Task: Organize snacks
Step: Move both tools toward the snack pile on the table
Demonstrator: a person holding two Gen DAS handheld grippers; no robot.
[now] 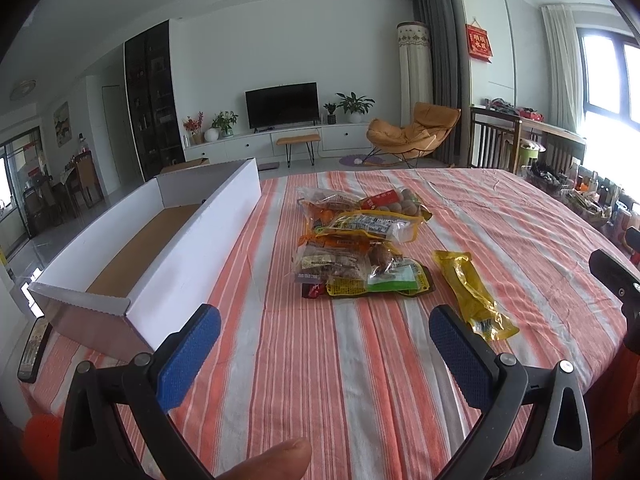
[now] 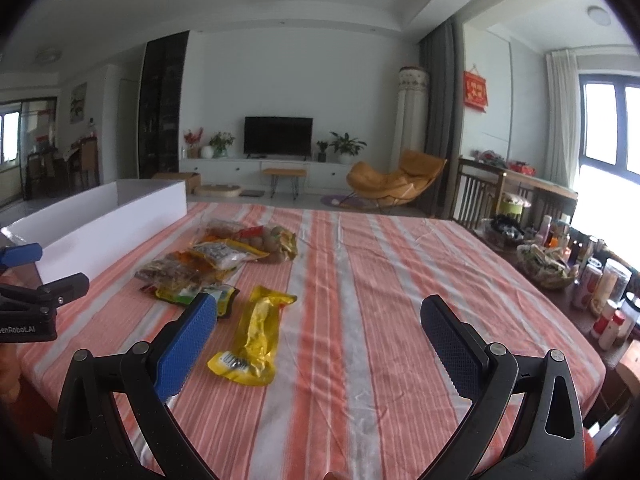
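A pile of snack packets (image 1: 360,244) lies mid-table on the orange-striped cloth; it also shows in the right wrist view (image 2: 216,260). A single yellow packet (image 1: 474,294) lies apart, just right of the pile, and shows in the right wrist view (image 2: 256,334). An open white cardboard box (image 1: 160,248) with a brown bottom stands on the left, empty, and is also in the right wrist view (image 2: 108,224). My left gripper (image 1: 324,354) is open and empty, above the cloth short of the pile. My right gripper (image 2: 316,344) is open and empty, just right of the yellow packet.
A remote control (image 1: 34,350) lies at the table's left edge beside the box. Baskets, bottles and jars (image 2: 580,276) crowd a side surface on the right. A wooden rail (image 1: 516,136) stands behind. The table's far edge faces a living room.
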